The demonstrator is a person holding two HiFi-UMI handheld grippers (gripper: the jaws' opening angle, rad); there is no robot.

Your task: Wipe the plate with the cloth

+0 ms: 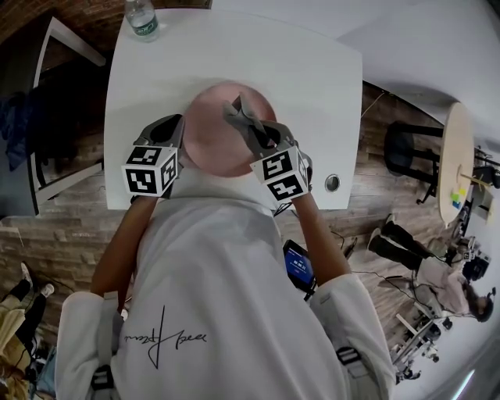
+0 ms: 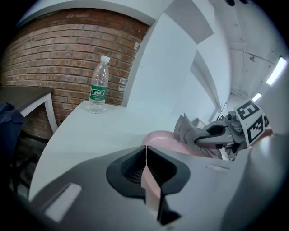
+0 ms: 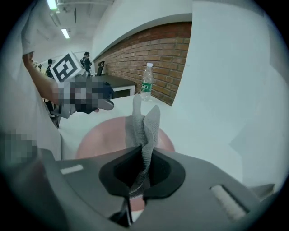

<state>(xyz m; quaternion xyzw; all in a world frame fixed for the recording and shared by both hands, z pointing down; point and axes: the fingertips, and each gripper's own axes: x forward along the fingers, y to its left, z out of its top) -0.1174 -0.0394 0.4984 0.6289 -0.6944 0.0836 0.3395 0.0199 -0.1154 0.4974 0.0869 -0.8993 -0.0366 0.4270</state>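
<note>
A round pink plate [image 1: 215, 133] lies on the white table [image 1: 305, 86] just in front of me. My left gripper [image 1: 173, 139] is shut on the plate's left rim [image 2: 151, 180], which shows as a thin pink edge clamped between its jaws. My right gripper [image 1: 251, 125] is over the plate's right half, shut on a grey cloth [image 1: 236, 109]. The cloth [image 3: 143, 131] stands up in folds out of the jaws above the plate [image 3: 97, 140]. From the left gripper view the cloth [image 2: 189, 128] and the right gripper [image 2: 205, 137] show across the plate [image 2: 165, 137].
A clear water bottle with a green label [image 1: 141, 19] stands at the table's far left corner, also the bottle [image 2: 98, 88] and bottle [image 3: 146, 82]. A small round hole [image 1: 332, 183] sits near the table's right front edge. A brick wall and a dark chair stand beyond the table.
</note>
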